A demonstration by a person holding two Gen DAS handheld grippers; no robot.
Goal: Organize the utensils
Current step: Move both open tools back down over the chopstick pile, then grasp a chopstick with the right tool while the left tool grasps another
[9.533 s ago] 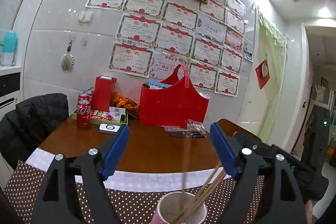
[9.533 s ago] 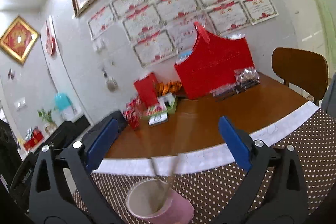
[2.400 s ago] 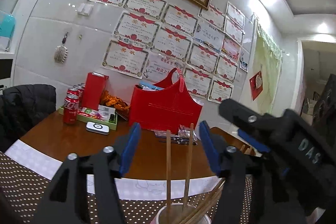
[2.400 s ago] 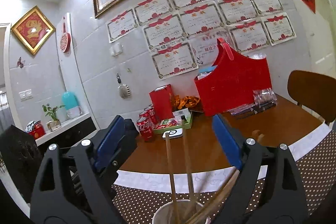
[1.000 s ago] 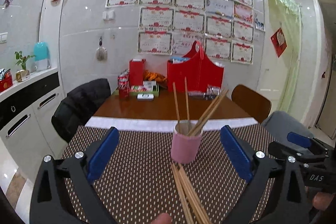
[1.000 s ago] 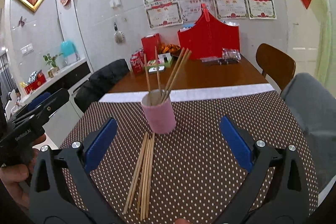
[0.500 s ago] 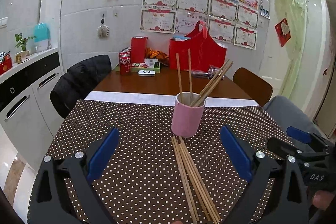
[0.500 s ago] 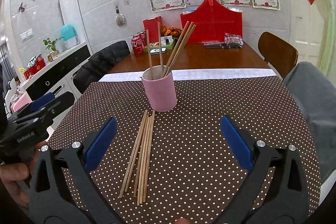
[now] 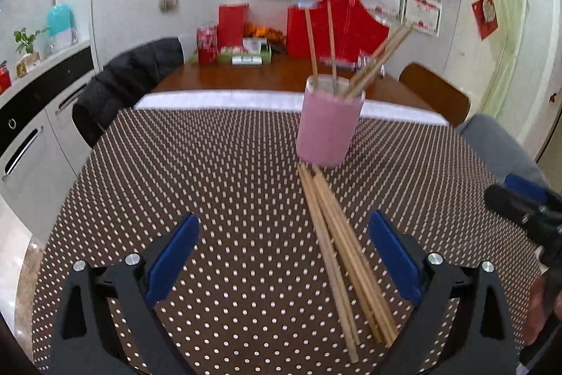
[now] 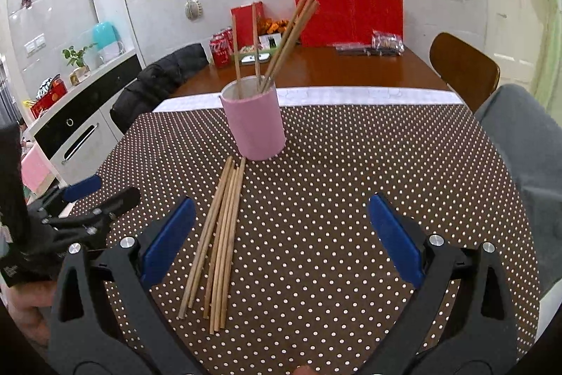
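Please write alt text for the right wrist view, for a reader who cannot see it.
A bundle of loose chopsticks lies on a brown dotted tablecloth before a pink cup holding several more upright. The open right gripper hovers empty above the cloth; the left gripper shows at left.

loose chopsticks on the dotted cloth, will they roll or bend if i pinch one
The loose chopsticks look like thin straight wood, so probably stiff and light. Round and bunched side by side, they may roll or scatter when nudged. The right tool is wide open, so pinching just one from the pile could drag its neighbours.
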